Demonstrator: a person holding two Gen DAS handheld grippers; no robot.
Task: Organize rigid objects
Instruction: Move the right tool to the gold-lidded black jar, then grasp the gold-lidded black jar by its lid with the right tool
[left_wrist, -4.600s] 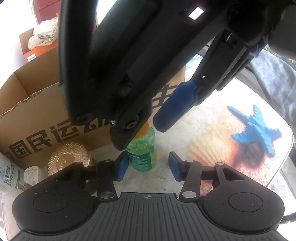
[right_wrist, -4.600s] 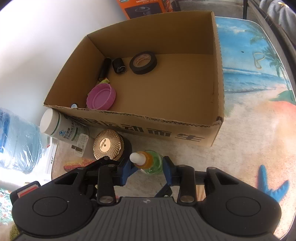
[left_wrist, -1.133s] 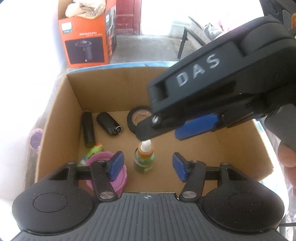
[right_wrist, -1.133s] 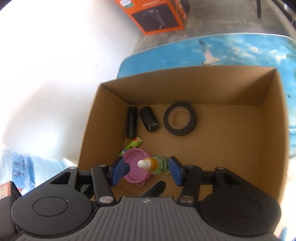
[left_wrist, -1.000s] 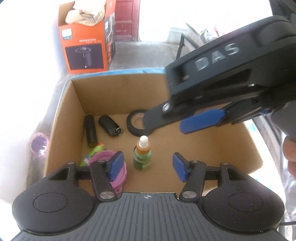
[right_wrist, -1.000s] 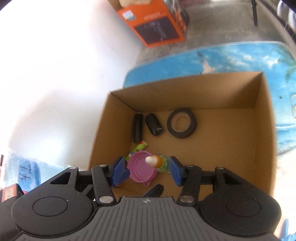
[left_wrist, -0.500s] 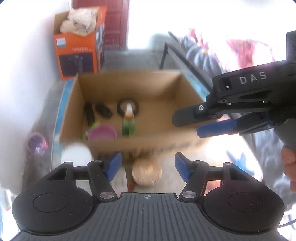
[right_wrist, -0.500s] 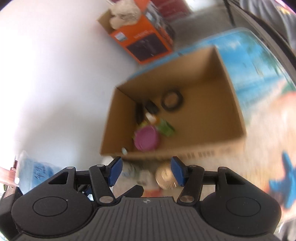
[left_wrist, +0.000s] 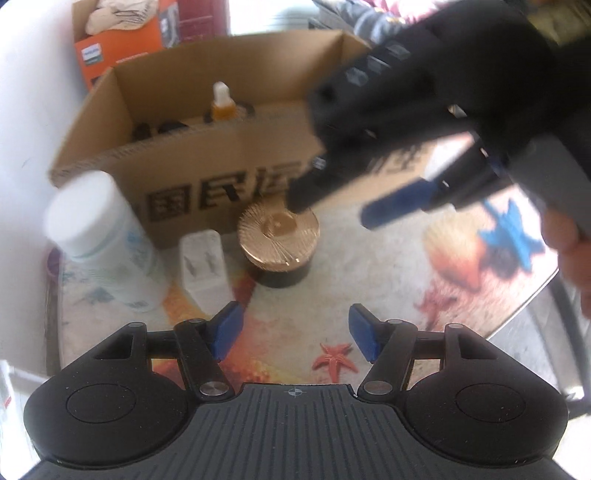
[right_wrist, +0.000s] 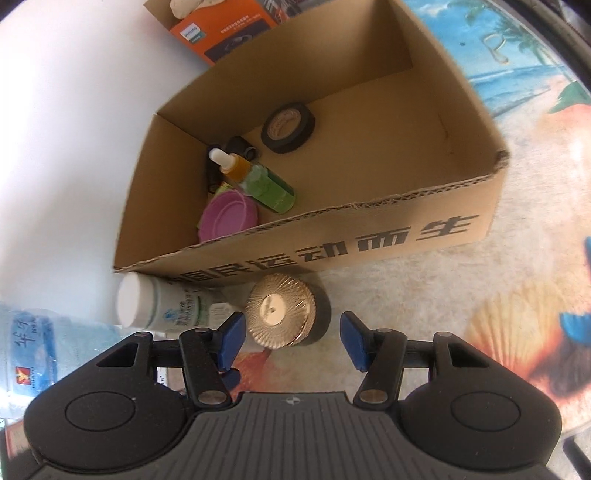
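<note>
A black jar with a ribbed gold lid (left_wrist: 279, 236) (right_wrist: 280, 317) stands on the table in front of the cardboard box (left_wrist: 221, 177) (right_wrist: 369, 236). My right gripper (right_wrist: 291, 334) (left_wrist: 347, 203) hovers over the jar. Its jaws are closing, with the jar between the blue pads but not touched. My left gripper (left_wrist: 294, 326) is open and empty, nearer the table's front. Left of the jar are a small white box (left_wrist: 203, 258) and a white bottle (left_wrist: 99, 236) (right_wrist: 155, 304). Inside the box are a green dropper bottle (right_wrist: 262, 184), a pink lid (right_wrist: 229, 214), a black tape roll (right_wrist: 288, 127) and black cylinders (right_wrist: 240, 144).
An orange carton (left_wrist: 122, 48) (right_wrist: 229, 29) stands behind the box by a white wall. A blue water jug (right_wrist: 33, 339) is at the left. The beach-print table's edge (left_wrist: 535, 295) curves round at the right. A person's hand (left_wrist: 569, 240) holds the right gripper.
Both grippers drew back from over the box and sank to the table in front of it. The dropper bottle stays in the box; the gold-lidded jar now lies ahead.
</note>
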